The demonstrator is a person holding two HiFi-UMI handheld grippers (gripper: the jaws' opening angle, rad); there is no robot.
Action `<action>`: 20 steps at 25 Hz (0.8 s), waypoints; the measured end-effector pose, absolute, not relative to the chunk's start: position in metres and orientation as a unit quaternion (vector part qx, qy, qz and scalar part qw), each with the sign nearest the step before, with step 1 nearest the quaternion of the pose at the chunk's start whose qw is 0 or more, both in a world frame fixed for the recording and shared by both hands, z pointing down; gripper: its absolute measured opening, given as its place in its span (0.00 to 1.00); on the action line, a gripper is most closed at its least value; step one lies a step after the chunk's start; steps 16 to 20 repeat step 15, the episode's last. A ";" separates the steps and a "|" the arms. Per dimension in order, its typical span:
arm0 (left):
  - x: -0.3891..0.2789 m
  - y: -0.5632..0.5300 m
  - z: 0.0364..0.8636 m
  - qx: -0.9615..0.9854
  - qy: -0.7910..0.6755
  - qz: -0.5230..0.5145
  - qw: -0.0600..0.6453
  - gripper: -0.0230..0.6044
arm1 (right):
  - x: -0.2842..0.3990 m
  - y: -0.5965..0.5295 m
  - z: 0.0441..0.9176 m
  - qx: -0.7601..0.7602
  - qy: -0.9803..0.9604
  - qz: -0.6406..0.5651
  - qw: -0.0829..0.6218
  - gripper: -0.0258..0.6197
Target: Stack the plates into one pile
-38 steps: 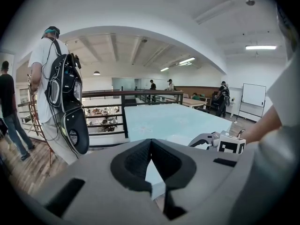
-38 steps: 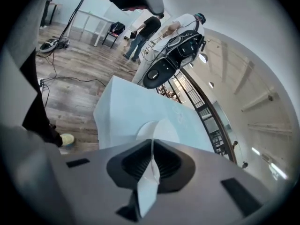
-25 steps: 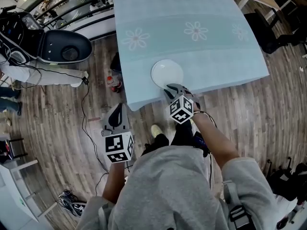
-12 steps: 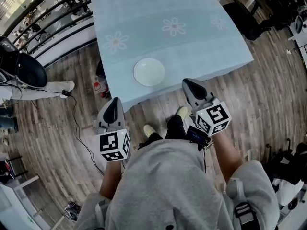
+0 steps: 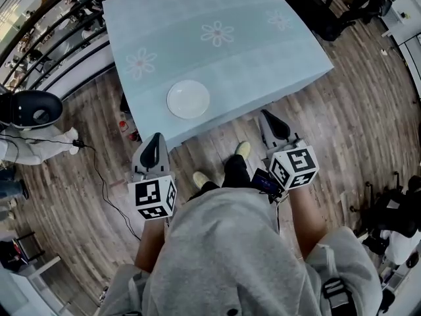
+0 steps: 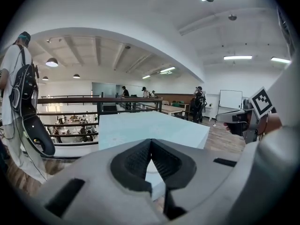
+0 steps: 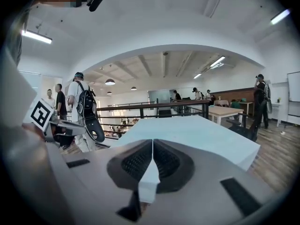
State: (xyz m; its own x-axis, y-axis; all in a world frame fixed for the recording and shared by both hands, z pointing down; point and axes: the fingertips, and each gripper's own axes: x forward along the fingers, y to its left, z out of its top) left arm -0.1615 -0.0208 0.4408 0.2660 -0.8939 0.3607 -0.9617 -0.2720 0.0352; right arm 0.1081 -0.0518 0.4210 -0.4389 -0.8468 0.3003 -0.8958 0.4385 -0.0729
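A round white plate (image 5: 188,99) lies near the front edge of the light-blue flowered tablecloth (image 5: 217,58); I cannot tell whether more plates lie under it. My left gripper (image 5: 154,137) hangs over the wooden floor, short of the table's front-left corner, its jaws shut and empty. My right gripper (image 5: 266,114) is held off the table's front edge, to the right of the plate, also shut with nothing in it. In the left gripper view, that gripper (image 6: 151,150) points level at the table (image 6: 154,125). The right gripper (image 7: 153,145) likewise faces the table (image 7: 197,130).
A black seat shell (image 5: 29,108) and a cable (image 5: 99,176) are on the floor at the left. Bottles (image 5: 125,125) stand under the table's left corner. A railing (image 5: 59,25) runs at the back left. People stand around the room (image 7: 79,107).
My right gripper has left the plate's near edge, pulled back off the table to the right, and shut. The left gripper has shifted slightly. The plate stays in place.
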 end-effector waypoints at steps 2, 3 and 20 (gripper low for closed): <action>-0.159 -0.020 0.441 0.787 -0.589 0.138 0.123 0.06 | 0.111 -0.052 0.421 0.522 -0.839 0.112 0.106 0.09; -0.159 -0.020 0.441 0.787 -0.589 0.139 0.122 0.06 | 0.111 -0.053 0.421 0.523 -0.838 0.112 0.105 0.09; -0.163 -0.014 0.441 0.785 -0.591 0.140 0.122 0.06 | 0.103 -0.054 0.426 0.525 -0.836 0.117 0.108 0.09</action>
